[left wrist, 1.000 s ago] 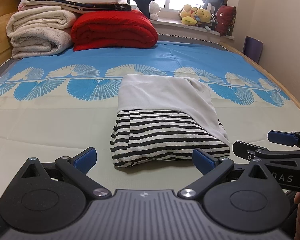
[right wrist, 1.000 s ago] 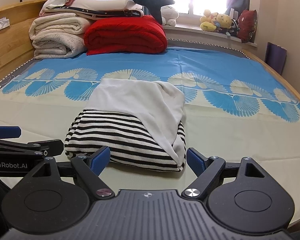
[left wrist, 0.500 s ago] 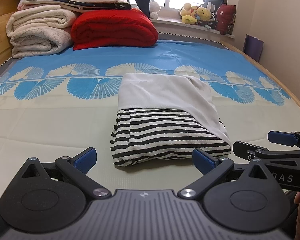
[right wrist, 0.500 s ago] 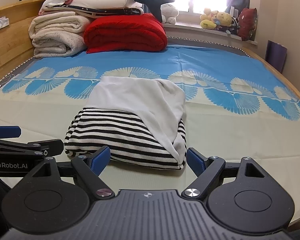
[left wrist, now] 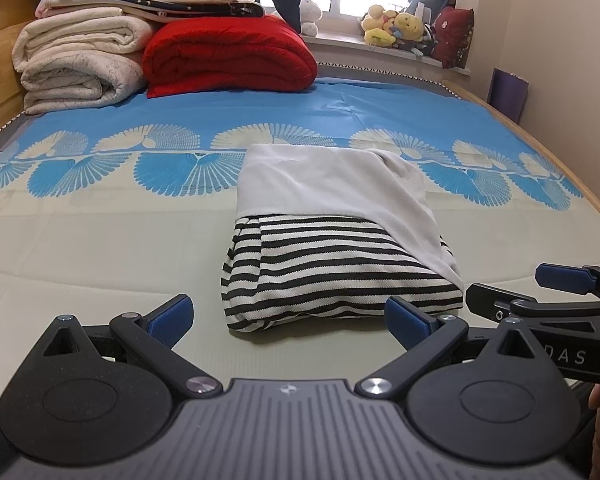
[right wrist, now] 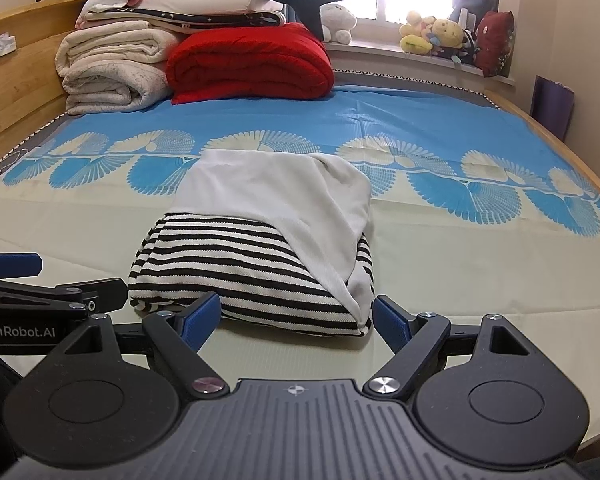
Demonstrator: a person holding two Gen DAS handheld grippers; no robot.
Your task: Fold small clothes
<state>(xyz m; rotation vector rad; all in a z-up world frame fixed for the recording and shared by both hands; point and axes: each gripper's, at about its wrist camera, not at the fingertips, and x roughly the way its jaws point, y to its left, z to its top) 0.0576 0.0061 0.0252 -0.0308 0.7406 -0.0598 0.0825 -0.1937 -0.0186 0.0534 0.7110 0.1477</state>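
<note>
Striped garment [left wrist: 340, 276] lies folded in a compact bundle mid-bed, nearer the front edge of the mattress [left wrist: 100, 248]. My left tongs [left wrist: 288, 318] & right tongs [right wrist: 296, 318] both spread, empty. Looks basically done; maybe tidy the white flap.

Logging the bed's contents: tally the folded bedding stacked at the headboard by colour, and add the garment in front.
Cream blankets: 2
Red quilt: 1
White quilt: 1
Dark starred blanket: 1
Striped garment: 1
Total: 6
</note>
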